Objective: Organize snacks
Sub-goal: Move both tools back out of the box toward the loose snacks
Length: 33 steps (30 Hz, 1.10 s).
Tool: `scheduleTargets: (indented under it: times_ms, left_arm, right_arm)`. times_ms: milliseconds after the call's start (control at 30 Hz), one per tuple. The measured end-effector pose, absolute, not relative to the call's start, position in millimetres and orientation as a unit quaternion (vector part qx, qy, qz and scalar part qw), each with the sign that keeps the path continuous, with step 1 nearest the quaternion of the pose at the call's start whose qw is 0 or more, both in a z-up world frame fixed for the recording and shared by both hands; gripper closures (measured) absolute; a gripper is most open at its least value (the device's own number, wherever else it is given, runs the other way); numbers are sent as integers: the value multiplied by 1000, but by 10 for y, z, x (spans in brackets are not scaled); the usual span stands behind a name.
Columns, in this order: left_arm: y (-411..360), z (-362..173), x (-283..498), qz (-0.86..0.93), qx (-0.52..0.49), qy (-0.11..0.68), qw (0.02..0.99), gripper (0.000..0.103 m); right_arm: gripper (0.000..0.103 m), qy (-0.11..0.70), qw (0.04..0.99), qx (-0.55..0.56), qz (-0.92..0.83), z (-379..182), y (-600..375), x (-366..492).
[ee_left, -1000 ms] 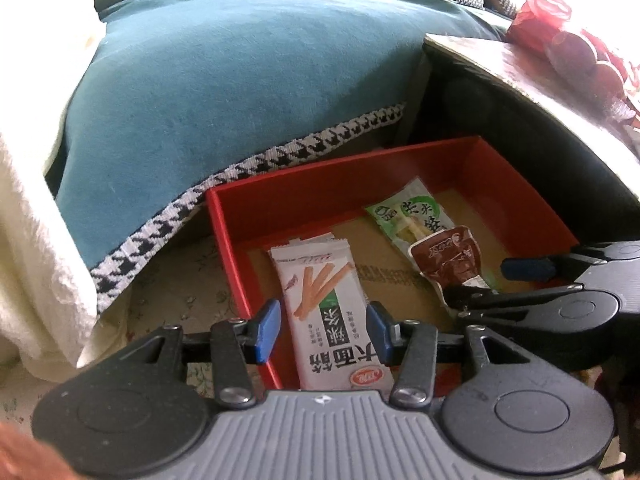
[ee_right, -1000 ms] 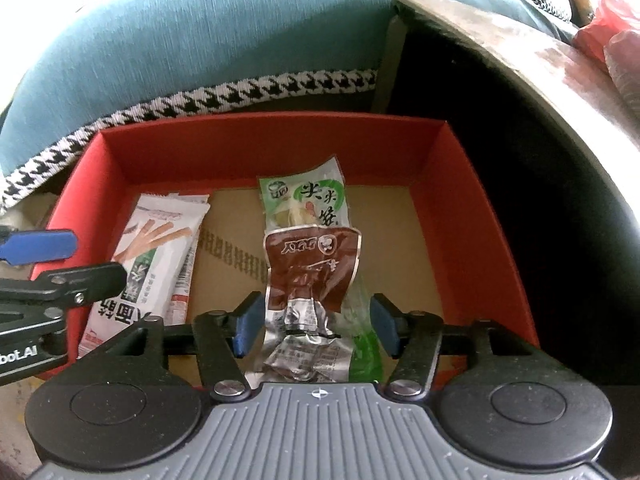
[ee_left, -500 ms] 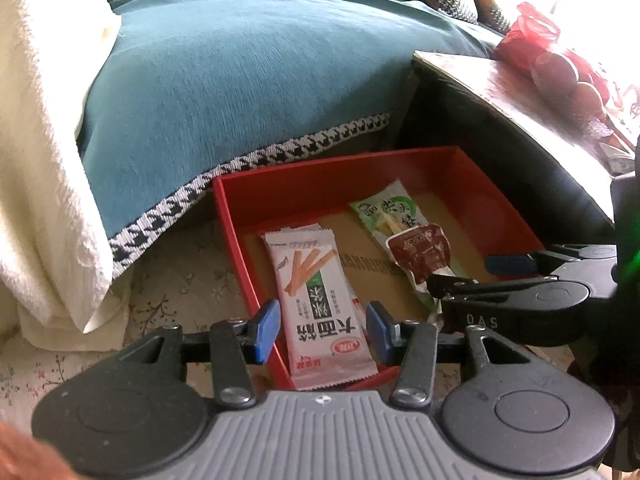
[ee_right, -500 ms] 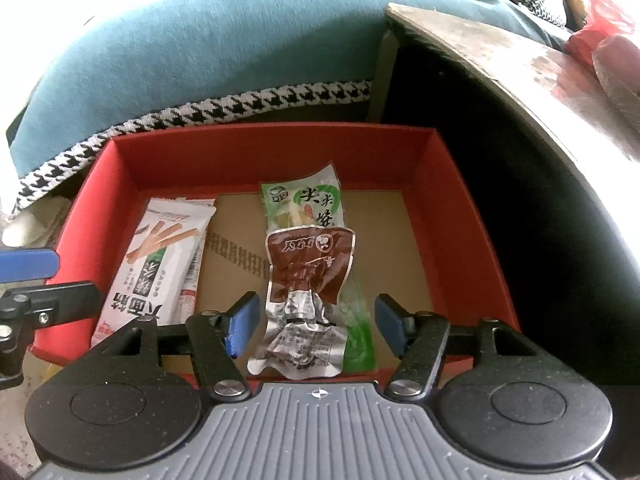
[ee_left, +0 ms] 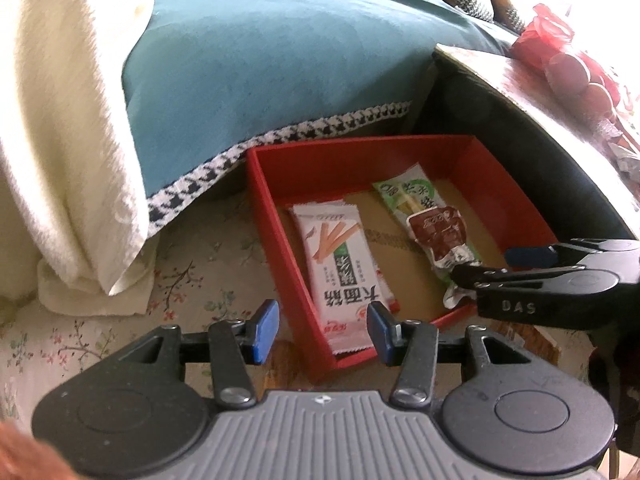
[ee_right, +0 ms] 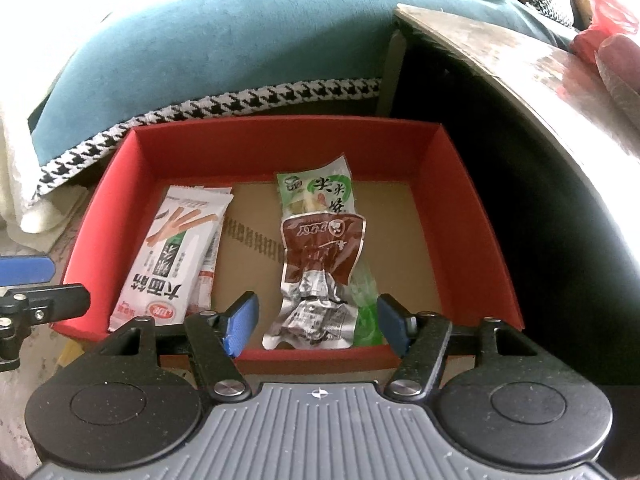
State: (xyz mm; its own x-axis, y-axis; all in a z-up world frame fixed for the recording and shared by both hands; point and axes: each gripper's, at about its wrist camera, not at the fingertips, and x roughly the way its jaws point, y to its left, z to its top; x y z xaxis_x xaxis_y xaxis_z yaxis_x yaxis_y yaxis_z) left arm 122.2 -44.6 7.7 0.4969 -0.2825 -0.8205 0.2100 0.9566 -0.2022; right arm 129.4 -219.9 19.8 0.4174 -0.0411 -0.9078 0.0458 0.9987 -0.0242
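My right tool (ee_right: 314, 322), low in frame, has just been opening; jaws apart, nothing gripped (brown packet (ee_right: 320, 256) lies below between them). Left tool (ee_left: 322, 332) also apart, empty. Red box (ee_right: 280, 140), centre frame, holds white packet (ee_right: 172, 256), green packet (ee_right: 316, 192) and brown packet.

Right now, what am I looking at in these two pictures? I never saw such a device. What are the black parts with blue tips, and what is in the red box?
There is no robot here. A person holds a handheld claw in each hand, and a camera on each looks forward along its two blue-tipped fingers. One picture comes from the left claw, the other from the right claw.

Both look down at a red box on the floor beside a teal sofa cover. In it lie a white snack packet, a green packet and a brown packet on top of the green one.

Both claws are open and hold nothing.
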Motion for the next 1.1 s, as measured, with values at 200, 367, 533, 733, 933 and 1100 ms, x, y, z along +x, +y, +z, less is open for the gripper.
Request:
scheduleTargets:
  times_ms: [200, 367, 533, 733, 933, 1100]
  left_arm:
    - [-319, 50, 1124, -132, -44, 484, 864, 57]
    - [-204, 61, 1054, -128, -55, 485, 863, 57]
    - [-113, -7, 937, -125, -61, 495, 858, 55]
    - [-242, -270, 833, -138, -49, 526, 838, 55]
    - [-503, -479, 883, -115, 27, 519, 846, 55]
    - [-501, -552, 1025, -104, 31, 506, 855, 44]
  right_arm:
    - [29, 528, 849, 2, -25, 292, -2193, 1186]
    - [28, 519, 855, 6, -19, 393, -2187, 1086]
    - [28, 509, 860, 2, -8, 486, -2138, 976]
    - [27, 505, 863, 0, 15, 559, -2061, 839]
    - [25, 515, 857, -3, 28, 515, -2094, 694]
    - [25, 529, 848, 11, 24, 435, -2241, 618]
